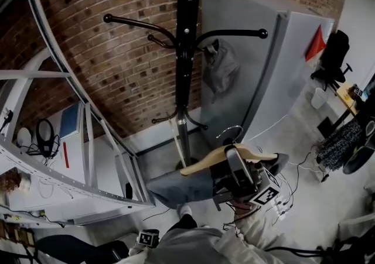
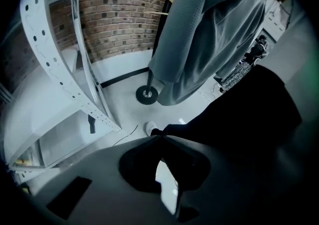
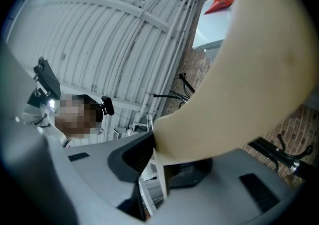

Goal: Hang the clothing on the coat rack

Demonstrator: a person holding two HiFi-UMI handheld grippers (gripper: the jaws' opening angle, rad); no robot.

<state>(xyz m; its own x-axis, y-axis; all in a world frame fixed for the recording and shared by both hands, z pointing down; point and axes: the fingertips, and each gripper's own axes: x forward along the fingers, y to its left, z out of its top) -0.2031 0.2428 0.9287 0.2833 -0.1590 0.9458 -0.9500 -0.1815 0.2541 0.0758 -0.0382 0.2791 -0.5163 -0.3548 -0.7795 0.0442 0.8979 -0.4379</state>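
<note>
The black coat rack (image 1: 186, 52) stands before the brick wall, with a grey cloth item (image 1: 220, 71) hanging from its right hook. My right gripper (image 1: 237, 170) is below it, tilted upward and shut on a pale wooden hanger (image 1: 202, 163) that carries grey clothing (image 1: 176, 189). In the right gripper view the hanger (image 3: 239, 79) fills the upper right, clamped in my right gripper (image 3: 158, 155). My left gripper (image 2: 160, 141) points down at the floor, jaws shut and holding nothing; only its marker cube (image 1: 147, 237) shows in the head view. The grey clothing (image 2: 209, 34) hangs above the rack's base (image 2: 147, 94).
A white perforated shelving frame (image 1: 88, 140) runs along the left. A tall grey cabinet (image 1: 275, 64) stands right of the rack. Cables (image 1: 304, 166) lie on the floor, and an office chair (image 1: 333, 52) is at far right. The person's shoe (image 2: 151, 128) is near the rack's base.
</note>
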